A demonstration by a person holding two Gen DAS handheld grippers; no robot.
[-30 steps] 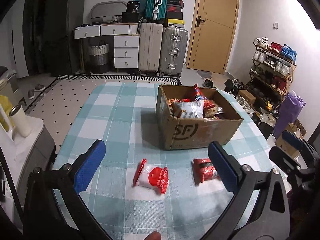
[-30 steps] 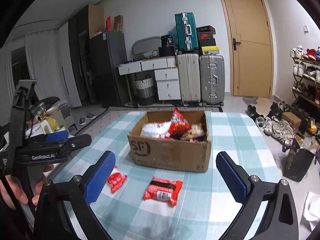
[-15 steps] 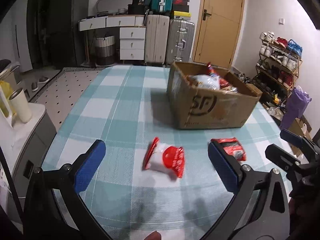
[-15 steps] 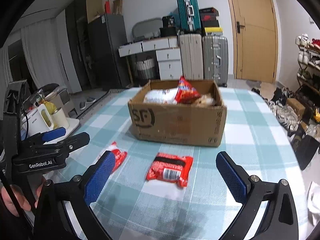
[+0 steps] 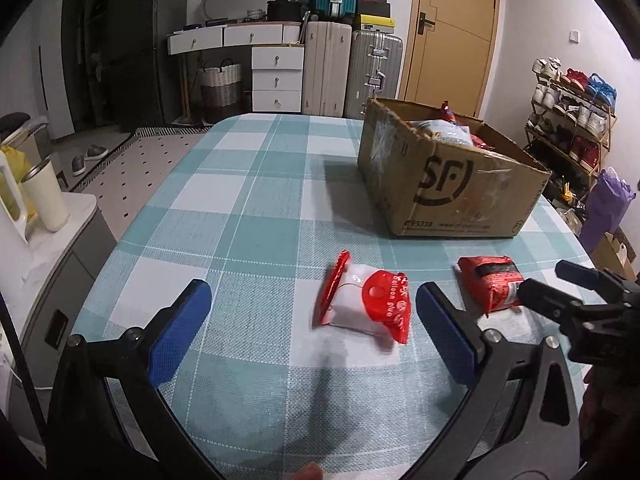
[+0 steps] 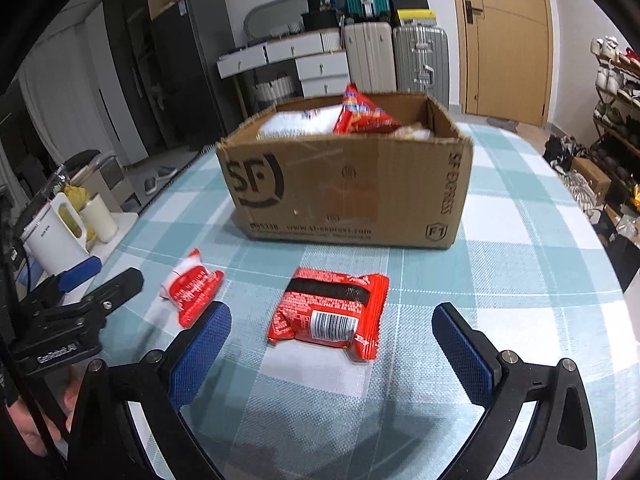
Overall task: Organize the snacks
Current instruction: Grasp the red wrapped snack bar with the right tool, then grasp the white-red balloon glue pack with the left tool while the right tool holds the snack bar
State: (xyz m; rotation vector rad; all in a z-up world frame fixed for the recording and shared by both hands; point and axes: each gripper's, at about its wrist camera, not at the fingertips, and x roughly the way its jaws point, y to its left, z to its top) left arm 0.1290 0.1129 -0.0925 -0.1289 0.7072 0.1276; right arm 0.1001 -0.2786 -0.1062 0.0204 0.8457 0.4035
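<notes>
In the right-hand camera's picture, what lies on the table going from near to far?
Red snack packet with the barcode → red-and-white packet, a little farther and to the left → cardboard box with snacks inside.

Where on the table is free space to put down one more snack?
The tablecloth left of the cardboard box is bare, back to the far edge. Right of the box is also free. It is crowded in front of the box: the white-and-red packet and the red packet lie there.
</notes>
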